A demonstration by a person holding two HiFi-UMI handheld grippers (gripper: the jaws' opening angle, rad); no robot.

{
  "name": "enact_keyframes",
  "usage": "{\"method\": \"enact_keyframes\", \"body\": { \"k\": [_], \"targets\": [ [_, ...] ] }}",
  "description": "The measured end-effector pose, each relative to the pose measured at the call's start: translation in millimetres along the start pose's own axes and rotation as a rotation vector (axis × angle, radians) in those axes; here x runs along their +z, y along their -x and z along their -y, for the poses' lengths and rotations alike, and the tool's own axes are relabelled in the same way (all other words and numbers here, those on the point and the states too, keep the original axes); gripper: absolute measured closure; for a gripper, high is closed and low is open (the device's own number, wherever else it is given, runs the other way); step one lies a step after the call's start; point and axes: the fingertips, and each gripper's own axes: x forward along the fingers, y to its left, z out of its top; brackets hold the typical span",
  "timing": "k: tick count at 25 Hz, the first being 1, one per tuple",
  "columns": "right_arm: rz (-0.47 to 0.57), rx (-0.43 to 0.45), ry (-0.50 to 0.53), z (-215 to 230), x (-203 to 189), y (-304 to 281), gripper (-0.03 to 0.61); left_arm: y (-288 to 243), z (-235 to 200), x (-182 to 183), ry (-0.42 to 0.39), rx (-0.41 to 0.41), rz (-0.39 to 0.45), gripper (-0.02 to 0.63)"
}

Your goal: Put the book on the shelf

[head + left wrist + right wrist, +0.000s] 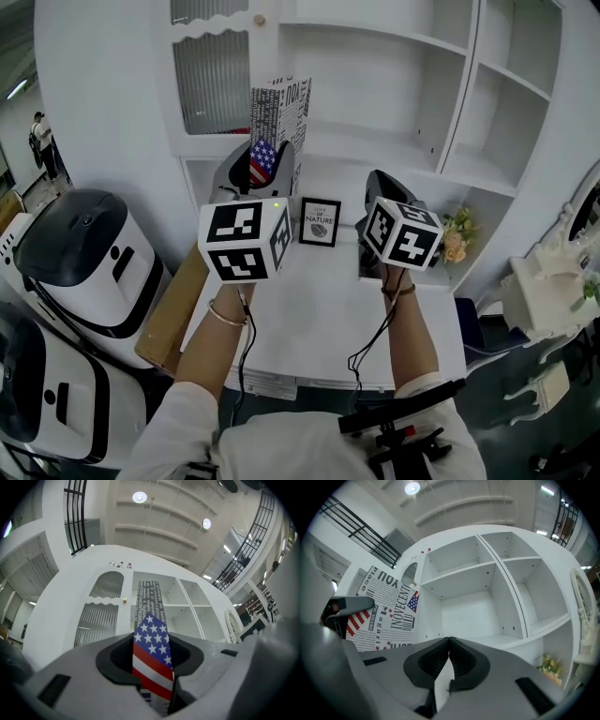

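The book has newspaper-style print and a stars-and-stripes spine. It stands upright in front of the white shelf unit, just left of the open lower compartment. My left gripper is shut on its lower spine; in the left gripper view the flag spine fills the gap between the jaws of that gripper. My right gripper is raised to the right of the book, apart from it. Its jaws meet at the tips with nothing held. The right gripper view shows the book at left and the empty shelf compartments ahead.
A small framed picture stands on the white desk between the grippers. Flowers sit at the desk's right end. A ribbed-glass cabinet door is left of the book. White machines and cardboard stand at the left.
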Motion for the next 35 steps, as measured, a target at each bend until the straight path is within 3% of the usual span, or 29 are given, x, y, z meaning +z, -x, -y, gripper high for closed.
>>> {"method": "enact_keyframes", "body": {
  "k": [16,23,35],
  "targets": [
    [0.020,-0.007,0.050,4,13,-20,0.557,-34,-4,21,-0.009,-0.006,0.062,0.451],
    [0.038,-0.013,0.056,10,22,-33,0.557,-53,-8,18,0.027,-0.011,0.077,0.451],
    [0.049,-0.012,0.068,26,29,-54,0.557,-94,-8,13,0.007,0.024,0.112,0.451]
  ]
}}
